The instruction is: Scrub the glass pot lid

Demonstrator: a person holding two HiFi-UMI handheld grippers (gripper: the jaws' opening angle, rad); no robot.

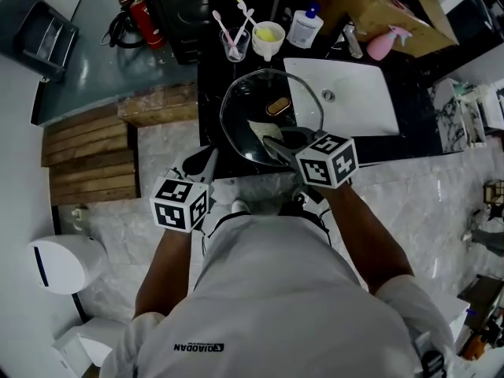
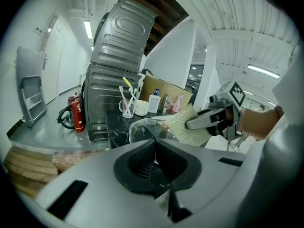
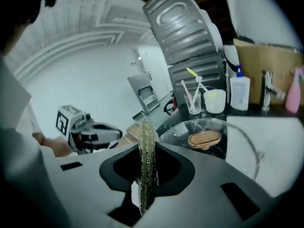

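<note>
The glass pot lid (image 1: 250,109) with its brown knob (image 1: 277,105) is held tilted over the black counter (image 1: 209,93), beside the sink. My left gripper (image 1: 211,158) is shut on the lid's near-left rim; in the left gripper view the jaws (image 2: 154,148) are closed on the thin glass edge, and the lid (image 2: 142,127) rises beyond them. My right gripper (image 1: 276,145) is shut on a yellow-green mesh scrub pad (image 1: 260,128), which lies against the glass. The pad (image 3: 145,146) stands edge-on between the right gripper's (image 3: 145,163) jaws.
A white sink (image 1: 354,93) lies right of the lid. Behind it are a glass with toothbrushes (image 1: 235,46), a white cup (image 1: 268,42), a bottle (image 1: 305,27), a pink sprayer (image 1: 384,42) and a cardboard box (image 1: 370,2). Wooden steps (image 1: 87,152) and a fire extinguisher (image 1: 143,10) are at left.
</note>
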